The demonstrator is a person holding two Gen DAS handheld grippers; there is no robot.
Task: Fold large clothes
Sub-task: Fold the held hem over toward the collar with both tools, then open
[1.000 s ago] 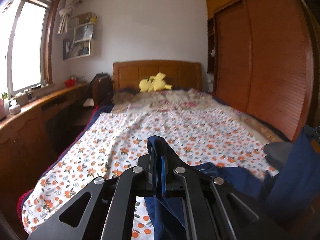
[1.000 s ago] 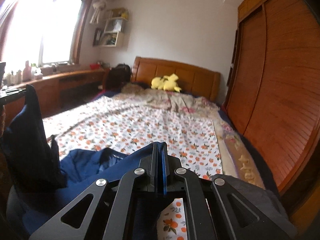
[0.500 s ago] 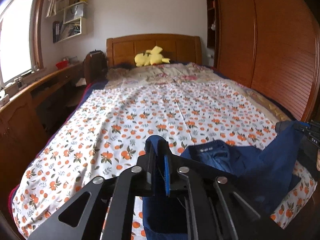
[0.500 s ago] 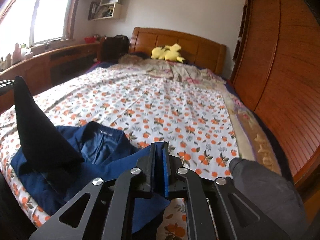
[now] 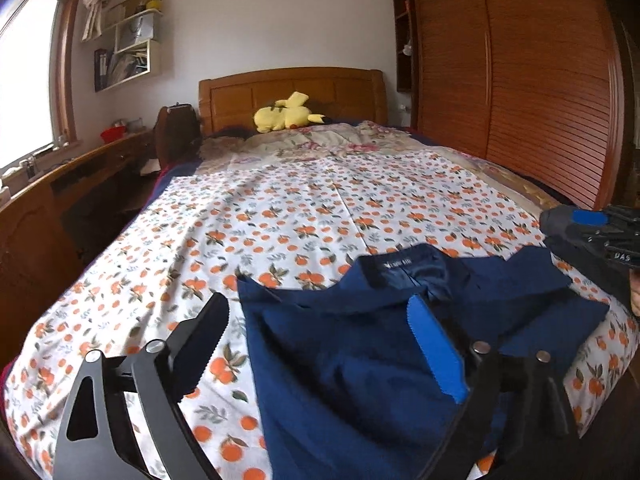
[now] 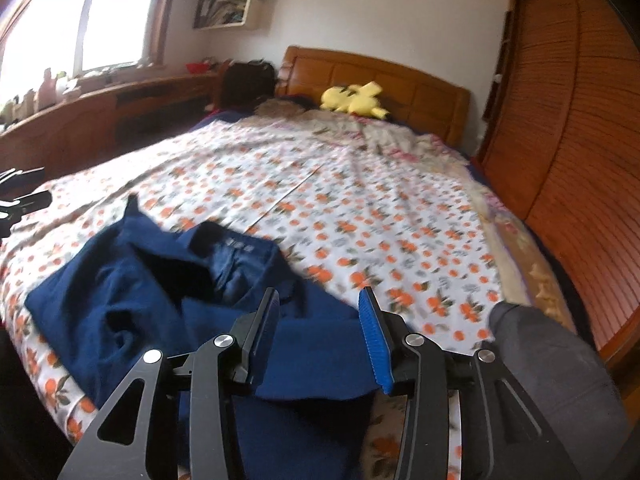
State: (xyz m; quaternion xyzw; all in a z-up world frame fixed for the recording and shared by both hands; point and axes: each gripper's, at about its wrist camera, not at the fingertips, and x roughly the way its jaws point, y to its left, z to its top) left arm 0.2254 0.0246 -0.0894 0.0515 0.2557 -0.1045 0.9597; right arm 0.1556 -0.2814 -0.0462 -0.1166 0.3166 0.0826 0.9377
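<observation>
The navy garment (image 5: 360, 344) lies spread at the foot of the bed (image 5: 280, 216), its labelled collar turned toward the headboard (image 5: 292, 92) and its lower part hanging over the foot edge. It looks laid out flat so the folding can start from a tidy shape, though the fabric nearest the window side of the bed is bunched. The left gripper (image 5: 320, 340) hovers just above the cloth at the foot end; its jaws have just been opening and now stand wide, gripping nothing, the fabric lying loose beneath. The right gripper (image 6: 320, 324), also at the foot end, has likewise been opening; its jaws are partly apart with cloth below but not pinched. A yellow plush toy (image 5: 286, 114) rests against the headboard, well clear.
</observation>
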